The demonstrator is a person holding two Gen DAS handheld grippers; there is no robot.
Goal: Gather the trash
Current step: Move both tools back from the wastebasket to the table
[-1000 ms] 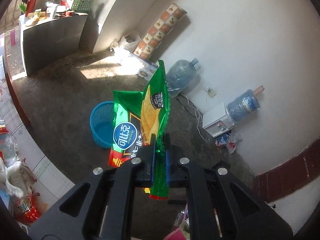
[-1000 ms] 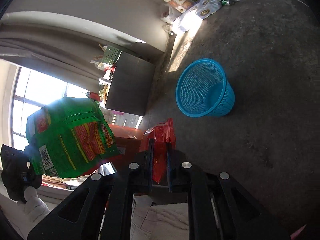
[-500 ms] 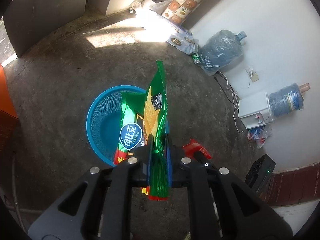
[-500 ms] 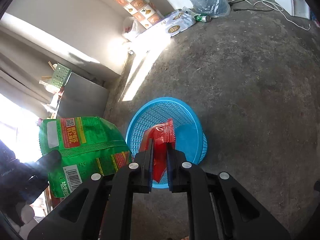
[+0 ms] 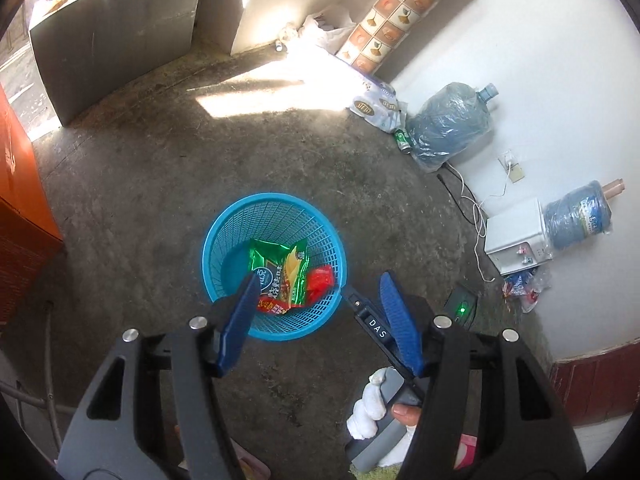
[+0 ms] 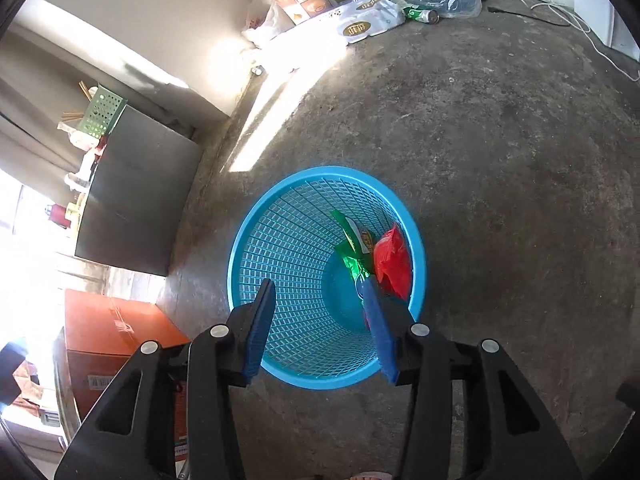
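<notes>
A blue mesh basket (image 5: 224,236) (image 6: 280,232) stands on the concrete floor under both grippers. Inside it lie a green snack bag (image 5: 282,276) (image 6: 352,248) and a red wrapper (image 5: 320,280) (image 6: 392,264). My left gripper (image 5: 320,300) hangs above the basket's near rim, its jaws opening with nothing between them. My right gripper (image 6: 322,298) is over the basket mouth, jaws also opening and empty. In the left wrist view the right gripper's body (image 5: 376,328) and the gloved hand (image 5: 370,404) holding it show at lower right.
An orange cabinet (image 5: 16,184) (image 6: 116,332) stands at the left. Along the white wall lie water jugs (image 5: 448,124), a white box (image 5: 516,240), cables, a green can (image 5: 403,140) and a white pack (image 6: 360,20). A grey counter (image 5: 112,32) (image 6: 136,196) stands at the back.
Both grippers came down over the basket and opened. The green bag left my left gripper and the red wrapper left my right; both now lie in the basket.
</notes>
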